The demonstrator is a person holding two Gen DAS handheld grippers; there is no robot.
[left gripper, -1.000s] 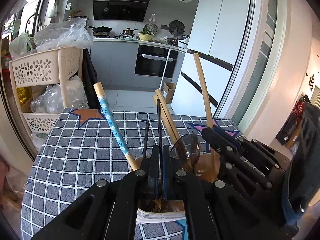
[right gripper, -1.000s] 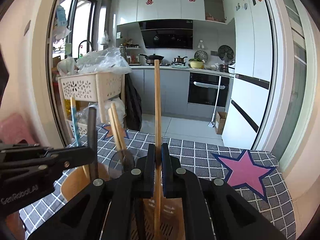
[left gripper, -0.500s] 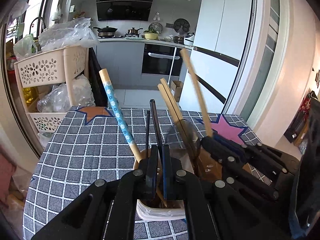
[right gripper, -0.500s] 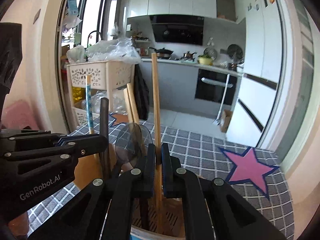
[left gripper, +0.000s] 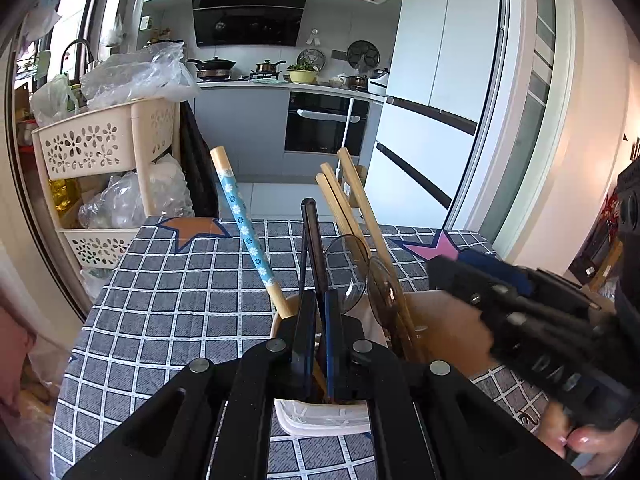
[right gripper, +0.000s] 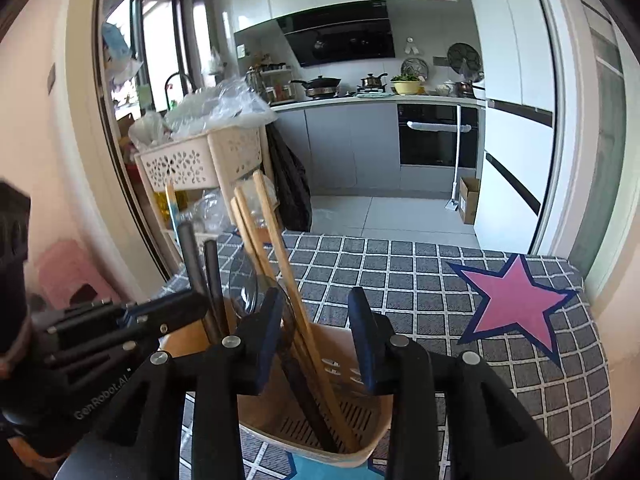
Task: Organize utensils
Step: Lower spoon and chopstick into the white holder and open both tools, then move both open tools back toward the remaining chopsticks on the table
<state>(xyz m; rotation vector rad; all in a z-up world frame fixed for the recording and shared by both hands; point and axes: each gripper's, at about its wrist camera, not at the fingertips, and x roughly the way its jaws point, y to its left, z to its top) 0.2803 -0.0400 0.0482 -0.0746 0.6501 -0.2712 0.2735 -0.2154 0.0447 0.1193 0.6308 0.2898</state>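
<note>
**kitchen_lurker:** what are the two grippers up to? and where's the cutlery at?

**me (driving the rig remotely):** Left gripper (left gripper: 318, 332) sits bottom centre of its own view, jaws pinched nearly together on a dark flat handle (left gripper: 314, 248) that sticks straight up out of the utensil holder (right gripper: 340, 364). In the right wrist view the same gripper comes in from the left edge, clamped on that handle beside a second black stick.

Right gripper (right gripper: 316, 340) has just been opening up. Its jaws now stand clearly apart, over the holder's mouth at lower centre of its view. The wooden chopstick (right gripper: 288, 280) runs up through the gap, close to the left finger, but the pads aren't pressing on it, so it's loose in the holder, leaning up and left against two more wooden sticks (left gripper: 336, 208).

**kitchen_lurker:** so everything's in the pot?

**me:** What I can see, yeah. The holder is a tan plastic tub with slots in its base, standing on the grey checked tablecloth (left gripper: 180, 300). In the left wrist view there's also a blue flower-print handle (left gripper: 244, 232) leaning up and left, plus a clear smoky spoon (left gripper: 348, 268) bowl-up at centre. A pink star (right gripper: 516, 304) is printed on the cloth at the right of the right wrist view. A hand (left gripper: 580, 440) gripping the right tool shows bottom right of the left view.
</note>
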